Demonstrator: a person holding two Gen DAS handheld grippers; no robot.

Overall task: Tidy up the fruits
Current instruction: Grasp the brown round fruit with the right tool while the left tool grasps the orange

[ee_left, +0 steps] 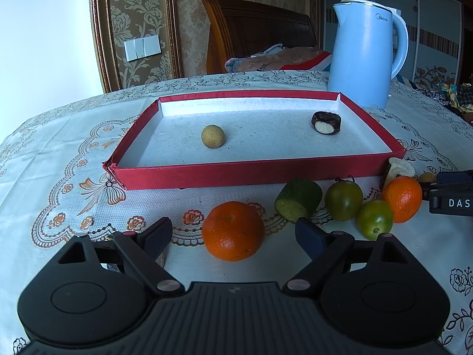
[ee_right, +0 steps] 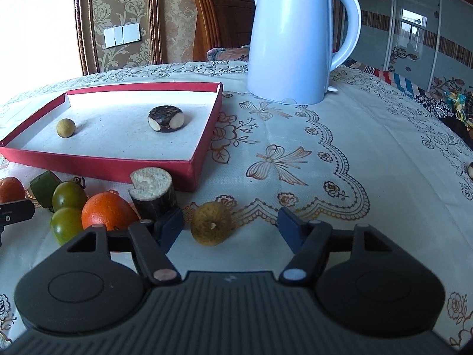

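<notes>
From my left gripper point(ee_left: 233, 236) I see the fingers standing wide, with the nearest orange point(ee_left: 233, 230) on the counter point(ee_left: 74, 207) between them at 12 o'clock; neither pad touches it. Just past it, toward 1 o'clock, lies a cut green cucumber piece point(ee_left: 298, 199), then two green tomatoes point(ee_left: 343, 201) close together and a second orange point(ee_left: 402, 198) at 2 o'clock. Behind that orange a pale cut chunk point(ee_left: 397, 171) leans by the tray's near right corner. The black body of the other gripper pokes in at 3 o'clock.

From my right gripper point(ee_right: 230, 230) the fingers are partly spread, and no earlier view tells me more. A small yellowish-brown round fruit point(ee_right: 211, 223) sits between them, nearer the left finger point(ee_right: 171, 226); I cannot tell whether that pad touches it, and the right finger point(ee_right: 291, 227) is clearly apart from it. At 10 o'clock stands a dark-skinned stump with a pale cut top point(ee_right: 152, 190), beside the orange and tomatoes.

Farther off at 12 o'clock in the left view lies the red tray point(ee_left: 236, 174) with a white floor. Inside it sit a small tan round fruit point(ee_left: 212, 136) toward the left and a dark brown piece with pale patches point(ee_left: 325, 122) toward the far right, well apart from each other.

Beyond the tray, at 1 o'clock, a pale blue kettle point(ee_left: 366, 53) stands upright on the flowered cloth, and a wooden headboard point(ee_left: 251, 26) rises behind.
</notes>
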